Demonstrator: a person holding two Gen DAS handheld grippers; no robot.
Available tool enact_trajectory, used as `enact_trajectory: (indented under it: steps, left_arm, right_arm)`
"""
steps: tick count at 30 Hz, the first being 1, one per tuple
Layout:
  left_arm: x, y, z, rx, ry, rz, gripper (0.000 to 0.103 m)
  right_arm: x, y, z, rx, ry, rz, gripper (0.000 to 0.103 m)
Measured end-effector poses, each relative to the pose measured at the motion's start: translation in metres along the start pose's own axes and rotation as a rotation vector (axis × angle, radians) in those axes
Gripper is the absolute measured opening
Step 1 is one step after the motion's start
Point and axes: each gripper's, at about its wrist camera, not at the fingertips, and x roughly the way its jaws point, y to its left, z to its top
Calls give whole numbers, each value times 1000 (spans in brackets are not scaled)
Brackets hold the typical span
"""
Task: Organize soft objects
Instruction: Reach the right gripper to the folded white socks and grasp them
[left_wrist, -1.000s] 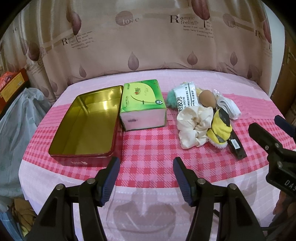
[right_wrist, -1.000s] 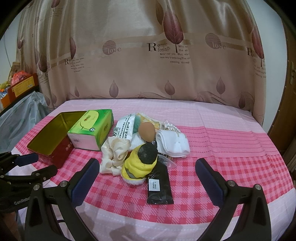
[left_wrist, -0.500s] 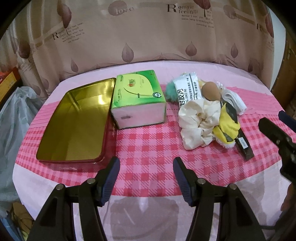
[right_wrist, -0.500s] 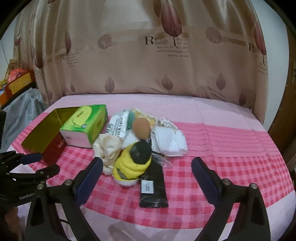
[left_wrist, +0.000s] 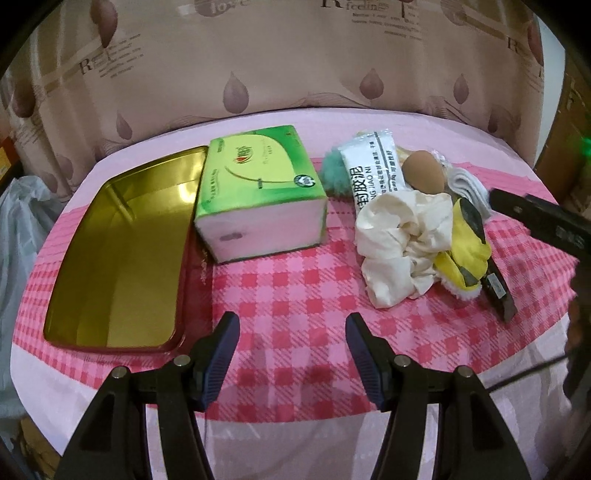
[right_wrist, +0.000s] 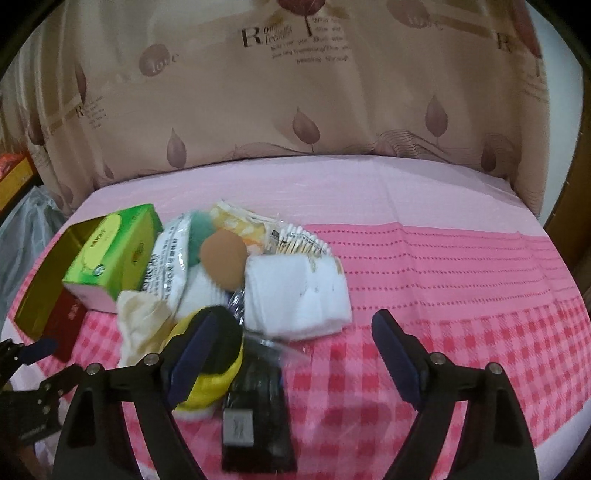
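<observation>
A heap of soft things lies on the pink checked tablecloth (left_wrist: 295, 288): a cream scrunchie (left_wrist: 402, 240), a yellow and black plush (left_wrist: 467, 240), a brown sponge egg (left_wrist: 423, 173), white folded socks (right_wrist: 295, 299) and a white sachet (left_wrist: 369, 173). An open gold tin (left_wrist: 114, 258) sits left of a green tissue box (left_wrist: 258, 199). My left gripper (left_wrist: 291, 339) hangs open over bare cloth in front of the box. My right gripper (right_wrist: 291, 343) is closing over the heap, its pads touching nothing; its left finger covers the plush (right_wrist: 218, 373), and a black packet (right_wrist: 255, 413) lies below.
A leaf-print curtain hangs behind the round table. A grey plastic bag (left_wrist: 18, 229) sits off the left edge. A packet of cotton swabs (right_wrist: 295, 240) and a yellow wrapper (right_wrist: 236, 221) lie at the back of the heap. The table's right half (right_wrist: 461, 280) holds only cloth.
Both grippers have moved forward and lower toward the table. The right gripper's fingers have narrowed and now straddle the heap; the left still hangs open.
</observation>
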Motion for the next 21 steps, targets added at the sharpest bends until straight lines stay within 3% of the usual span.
enact_trajectory:
  steps: [8,10,16,21]
  left_arm:
    - [7,-13,15,66,-16,-18,61]
    - [7,-17,17,79,-20,-30,61]
    - [12,-33,26,116,-20,-82,61]
    - [17,-42,31,135,-7,-138,61]
  right_arm:
    - [38,-3,16,10,52,-11,82]
    - [44,-4,16,14,65,1,68]
    - [49,-9,8,27,59,41,44]
    - [41,-11,9,37,41,43,33]
